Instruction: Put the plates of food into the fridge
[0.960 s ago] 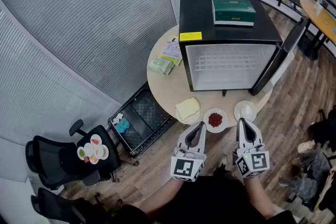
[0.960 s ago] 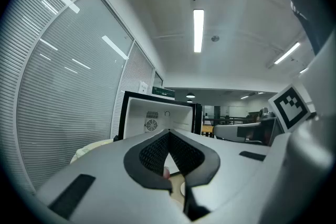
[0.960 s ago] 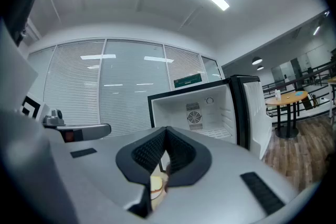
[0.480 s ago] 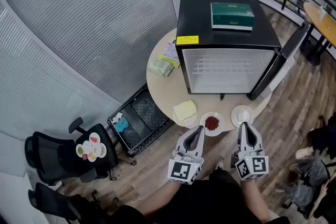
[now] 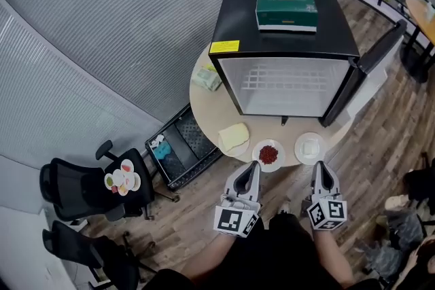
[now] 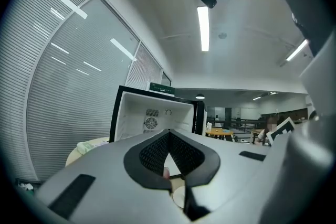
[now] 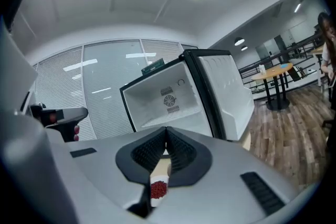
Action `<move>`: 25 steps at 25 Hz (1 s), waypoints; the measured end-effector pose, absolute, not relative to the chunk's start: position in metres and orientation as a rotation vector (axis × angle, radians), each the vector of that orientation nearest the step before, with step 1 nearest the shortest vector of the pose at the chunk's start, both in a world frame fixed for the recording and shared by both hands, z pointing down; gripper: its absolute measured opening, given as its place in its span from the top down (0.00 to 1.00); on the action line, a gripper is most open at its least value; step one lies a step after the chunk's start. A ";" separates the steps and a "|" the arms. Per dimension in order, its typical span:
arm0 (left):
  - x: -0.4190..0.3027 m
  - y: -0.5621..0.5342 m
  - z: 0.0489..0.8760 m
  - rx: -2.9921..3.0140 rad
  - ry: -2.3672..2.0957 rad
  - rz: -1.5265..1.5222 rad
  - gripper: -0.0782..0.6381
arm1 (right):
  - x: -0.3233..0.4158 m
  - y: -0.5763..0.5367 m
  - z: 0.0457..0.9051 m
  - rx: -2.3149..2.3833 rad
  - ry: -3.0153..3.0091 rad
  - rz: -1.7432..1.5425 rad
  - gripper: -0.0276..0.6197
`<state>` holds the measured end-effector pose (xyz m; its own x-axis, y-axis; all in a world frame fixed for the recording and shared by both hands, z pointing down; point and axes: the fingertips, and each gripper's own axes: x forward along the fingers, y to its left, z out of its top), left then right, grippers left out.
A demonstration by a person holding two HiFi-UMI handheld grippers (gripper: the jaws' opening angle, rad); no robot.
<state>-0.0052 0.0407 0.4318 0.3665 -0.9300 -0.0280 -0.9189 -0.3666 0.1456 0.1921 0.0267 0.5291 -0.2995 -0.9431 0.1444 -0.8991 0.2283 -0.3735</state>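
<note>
A black mini fridge [image 5: 285,44] stands open on a round table [image 5: 204,105], its door [image 5: 370,71] swung out to the right and its white inside empty. Along the table's near edge lie a pale yellow slab of food [image 5: 233,137], a plate of red food [image 5: 268,154] and a white plate [image 5: 310,147]. My left gripper [image 5: 252,166] is shut just short of the red plate. My right gripper [image 5: 318,165] is shut just below the white plate. Neither holds anything. The right gripper view shows the red food [image 7: 158,189] under its shut jaws.
A green box [image 5: 285,12] lies on the fridge top. A packet [image 5: 207,78] sits on the table left of the fridge. On the floor to the left are a black crate [image 5: 180,146] and an office chair [image 5: 81,190] bearing a small plate. Another table [image 5: 421,10] stands far right.
The head view has swung a little, so the fridge and table sit slightly further left in the picture. Both grippers stay shut just short of the table's near edge.
</note>
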 end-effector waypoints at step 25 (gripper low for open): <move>0.008 -0.065 0.488 2.528 -1.468 -0.066 0.88 | 0.253 -0.009 0.829 -1.778 1.340 -1.740 0.73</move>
<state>0.0082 -0.0650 0.4880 0.5009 -0.8627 0.0702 -0.8530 -0.4782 0.2093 0.2527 -0.0092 0.8287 -0.1779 -0.7734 0.6085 -0.3907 -0.5120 -0.7650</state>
